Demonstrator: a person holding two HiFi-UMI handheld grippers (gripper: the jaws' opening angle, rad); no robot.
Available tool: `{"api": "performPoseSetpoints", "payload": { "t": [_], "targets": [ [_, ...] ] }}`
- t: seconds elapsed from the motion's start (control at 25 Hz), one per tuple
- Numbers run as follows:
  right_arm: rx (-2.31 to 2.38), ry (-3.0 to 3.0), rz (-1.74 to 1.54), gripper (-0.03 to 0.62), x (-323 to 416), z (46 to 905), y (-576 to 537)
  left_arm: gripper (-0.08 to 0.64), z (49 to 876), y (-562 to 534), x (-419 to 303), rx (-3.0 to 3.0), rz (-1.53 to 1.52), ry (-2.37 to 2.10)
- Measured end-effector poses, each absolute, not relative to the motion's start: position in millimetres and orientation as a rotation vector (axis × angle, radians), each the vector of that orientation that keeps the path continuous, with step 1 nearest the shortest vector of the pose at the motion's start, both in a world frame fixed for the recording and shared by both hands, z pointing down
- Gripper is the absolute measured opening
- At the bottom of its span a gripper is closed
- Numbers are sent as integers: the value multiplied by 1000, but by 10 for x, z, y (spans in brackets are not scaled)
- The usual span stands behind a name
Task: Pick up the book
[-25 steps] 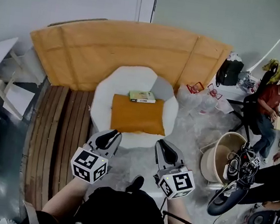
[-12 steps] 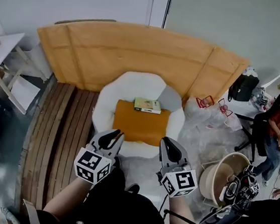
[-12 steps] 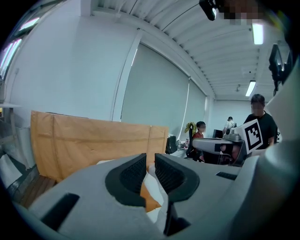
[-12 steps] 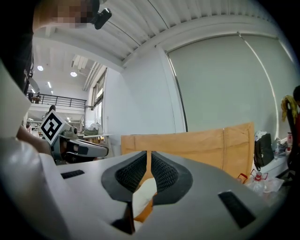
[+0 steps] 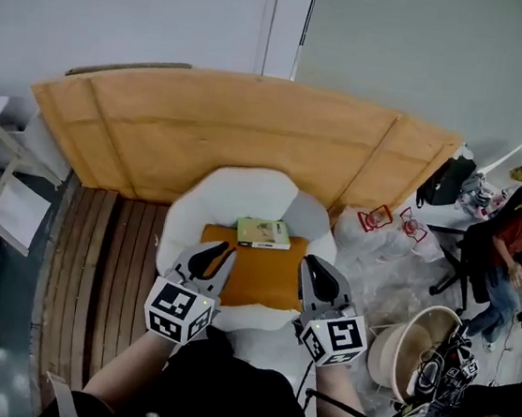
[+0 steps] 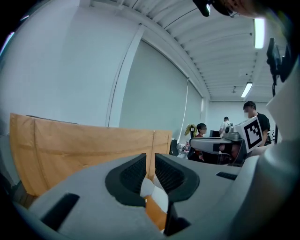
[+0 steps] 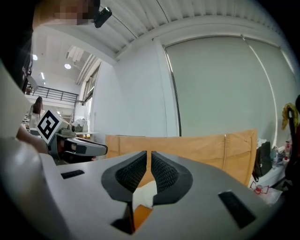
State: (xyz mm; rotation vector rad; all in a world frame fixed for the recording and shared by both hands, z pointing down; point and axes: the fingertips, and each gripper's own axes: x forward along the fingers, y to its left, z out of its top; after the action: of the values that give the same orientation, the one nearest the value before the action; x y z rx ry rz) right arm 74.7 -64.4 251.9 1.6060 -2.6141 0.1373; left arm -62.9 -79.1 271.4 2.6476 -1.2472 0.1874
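While the thin, green-covered rectangular book (image 5: 264,233) lies flat on the square orange fabric cushion (image 5: 262,278) of the rounded white padded armchair (image 5: 242,191), the left tool (image 5: 223,253) and right tool (image 5: 311,266) hover near it, ribbed black jaws closed and empty.

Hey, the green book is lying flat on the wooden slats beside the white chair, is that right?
No. The green book lies flat on the orange cushion in the white chair, not on the wooden slats beside it. The head view shows this.
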Motion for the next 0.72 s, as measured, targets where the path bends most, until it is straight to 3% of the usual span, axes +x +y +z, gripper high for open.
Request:
{"api": "performPoseSetpoints", "payload": {
  "t": [0.72],
  "targets": [
    [1577, -2619, 159, 11, 867, 2537, -1656, 63, 2673, -1791, -271, 2648, 204, -1232]
  ]
}}
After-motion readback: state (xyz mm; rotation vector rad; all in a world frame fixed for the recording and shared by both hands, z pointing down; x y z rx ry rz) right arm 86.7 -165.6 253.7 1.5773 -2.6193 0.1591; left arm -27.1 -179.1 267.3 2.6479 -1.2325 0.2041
